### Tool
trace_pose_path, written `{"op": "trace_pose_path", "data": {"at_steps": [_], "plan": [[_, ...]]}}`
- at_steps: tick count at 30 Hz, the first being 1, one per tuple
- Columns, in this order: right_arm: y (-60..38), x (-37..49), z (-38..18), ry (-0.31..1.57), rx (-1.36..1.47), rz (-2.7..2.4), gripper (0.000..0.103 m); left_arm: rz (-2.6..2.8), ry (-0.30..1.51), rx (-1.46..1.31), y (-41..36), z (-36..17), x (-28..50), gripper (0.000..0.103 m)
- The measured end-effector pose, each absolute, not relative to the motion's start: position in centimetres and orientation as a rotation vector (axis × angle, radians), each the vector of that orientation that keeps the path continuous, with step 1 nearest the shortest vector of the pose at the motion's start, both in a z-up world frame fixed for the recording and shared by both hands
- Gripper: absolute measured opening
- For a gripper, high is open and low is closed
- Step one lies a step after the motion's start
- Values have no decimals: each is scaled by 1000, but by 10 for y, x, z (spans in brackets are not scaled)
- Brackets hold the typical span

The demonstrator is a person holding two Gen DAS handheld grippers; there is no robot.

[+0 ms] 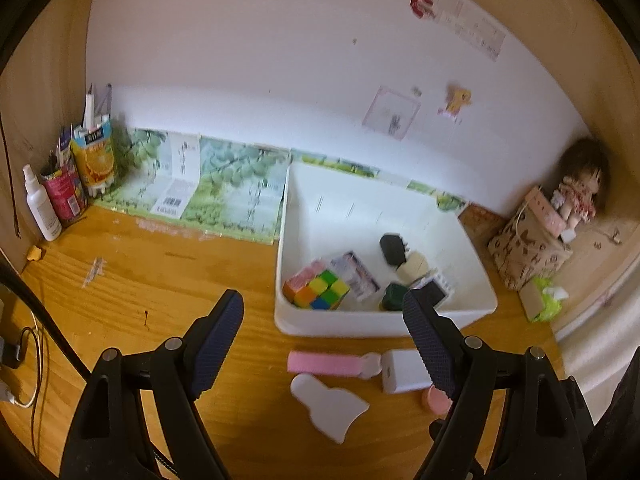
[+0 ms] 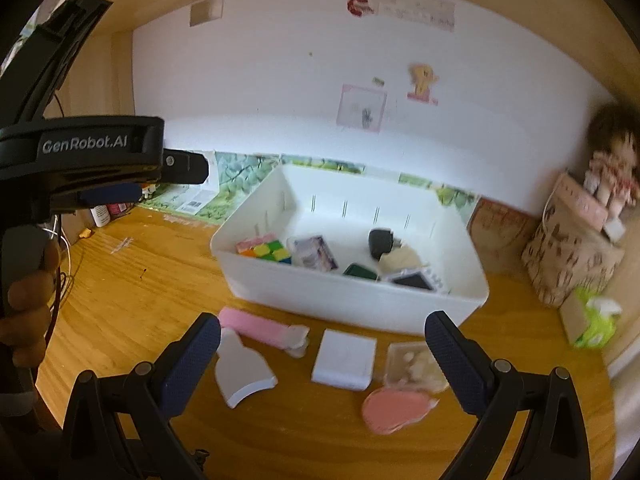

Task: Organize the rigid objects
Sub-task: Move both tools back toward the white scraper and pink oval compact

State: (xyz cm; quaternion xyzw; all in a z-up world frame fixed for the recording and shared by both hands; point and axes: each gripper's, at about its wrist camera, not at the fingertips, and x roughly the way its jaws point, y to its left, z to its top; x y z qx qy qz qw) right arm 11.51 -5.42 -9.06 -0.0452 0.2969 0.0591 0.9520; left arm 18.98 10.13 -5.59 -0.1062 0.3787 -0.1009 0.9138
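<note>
Both grippers hang spread and empty over the wooden desk, nothing between the jaws of either: the left gripper points toward the near wall of the white bin, the right gripper toward the loose items lying in front of that bin.

Landmark is the bin. Inside it sit a colourful puzzle cube, a small printed box, a black plug and a few darker pieces I cannot name. Outside, just before its near wall, lie a pink bar, a white bell-shaped plate, a white block, a clear case and, furthest from the bin, a pink oval piece.

All of these look light and stiff — likely plastic. The white block seems the easiest take: squeeze its two long flat sides, since smooth faces may slip if pinched at a corner. The bell-shaped plate and the pink oval piece lie flat and thin, so they would probably need a grip across the narrow edges, pads low to the desk. The clear case may rattle open if squeezed on its lid — better held across its side walls.
</note>
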Motion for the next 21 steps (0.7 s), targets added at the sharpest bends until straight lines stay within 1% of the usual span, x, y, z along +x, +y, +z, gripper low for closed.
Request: {"op": "trace_pose_path", "data": {"at_steps": [5,15,21], "plan": [[-44,111,-106,660,-56,91,102,-194,848,-196,106,-74,194,84],[-43,103,-133,761,17,11,102,-235,1074,-150,102,-123,202,84],[-48,98,-147,812,56,-36,102,-303,1174,-132,91,-145,200,84]]}}
